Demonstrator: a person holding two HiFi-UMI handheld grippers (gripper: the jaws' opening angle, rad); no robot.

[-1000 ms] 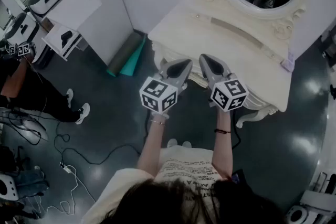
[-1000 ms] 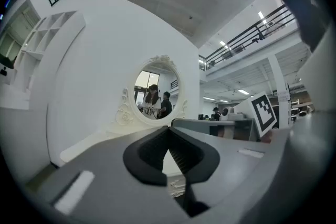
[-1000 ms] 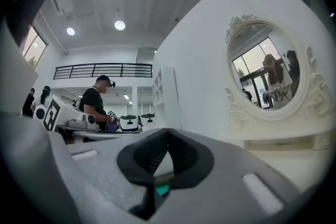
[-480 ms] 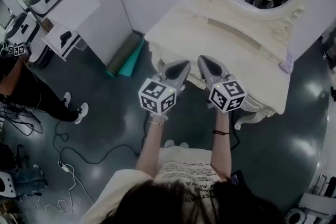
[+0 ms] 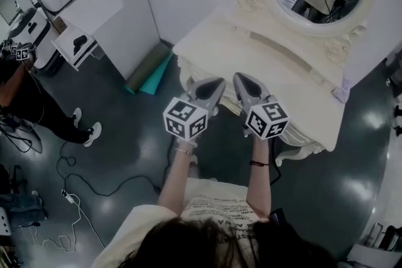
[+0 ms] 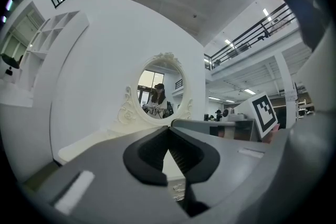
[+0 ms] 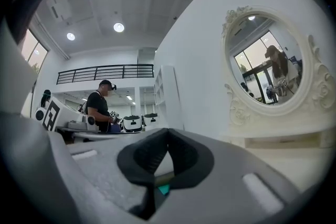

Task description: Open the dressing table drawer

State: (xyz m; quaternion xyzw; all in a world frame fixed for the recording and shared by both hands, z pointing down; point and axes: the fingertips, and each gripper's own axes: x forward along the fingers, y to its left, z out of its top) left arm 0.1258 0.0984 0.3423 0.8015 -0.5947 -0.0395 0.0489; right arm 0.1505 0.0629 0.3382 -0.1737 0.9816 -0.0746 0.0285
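Two closed grippers, one dressing table

You face a cream-white dressing table with carved scrollwork. Your left gripper and right gripper are pale grey, each with a cube patterned in black-and-white square markers. The floor is glossy dark grey, the rolled mat teal

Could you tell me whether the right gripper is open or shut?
Shut: the grey two-jaw right gripper has its tips together, nothing between them.

Dressing table close ahead
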